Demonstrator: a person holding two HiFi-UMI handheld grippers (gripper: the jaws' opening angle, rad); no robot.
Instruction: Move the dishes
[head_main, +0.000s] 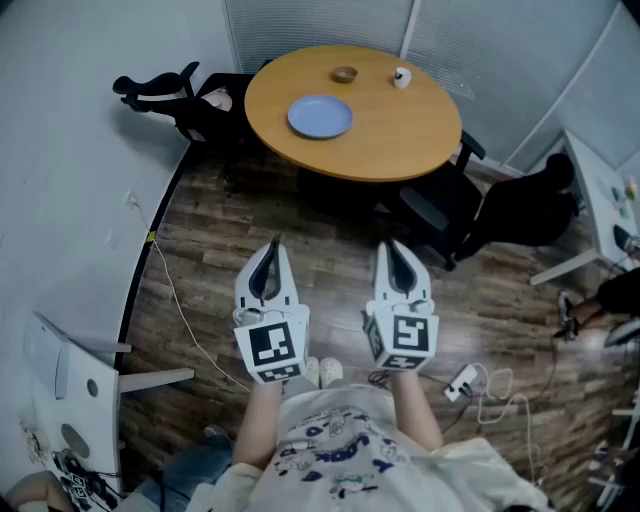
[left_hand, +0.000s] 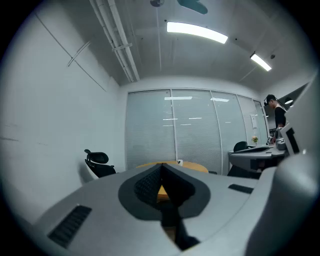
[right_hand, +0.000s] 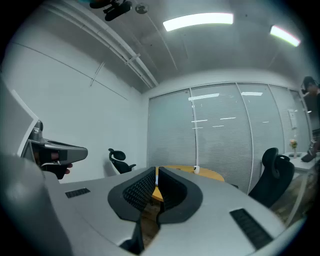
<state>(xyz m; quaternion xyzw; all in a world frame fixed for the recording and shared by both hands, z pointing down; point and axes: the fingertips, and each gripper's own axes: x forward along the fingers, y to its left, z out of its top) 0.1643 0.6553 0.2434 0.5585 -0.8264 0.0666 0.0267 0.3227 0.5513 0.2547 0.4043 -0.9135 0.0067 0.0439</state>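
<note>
On the round wooden table (head_main: 400, 130) at the far side of the room lie a pale blue plate (head_main: 319, 116), a small brown bowl (head_main: 344, 74) and a white cup (head_main: 401, 77). My left gripper (head_main: 274, 246) and right gripper (head_main: 393, 248) hang side by side over the wooden floor, well short of the table and pointing towards it. Both are shut with nothing between their jaws. In the left gripper view the left gripper (left_hand: 161, 168) has the table (left_hand: 192, 167) just beyond its tips. In the right gripper view the right gripper (right_hand: 156, 173) lines up with the table (right_hand: 212, 174) and the cup (right_hand: 196, 170).
Black office chairs stand at the table's left (head_main: 185, 100) and right (head_main: 450, 205). A cable (head_main: 180, 300) and a power strip (head_main: 462, 380) lie on the floor. White desks stand at the right (head_main: 600, 200) and lower left (head_main: 70, 390). A person (left_hand: 276, 117) stands far right.
</note>
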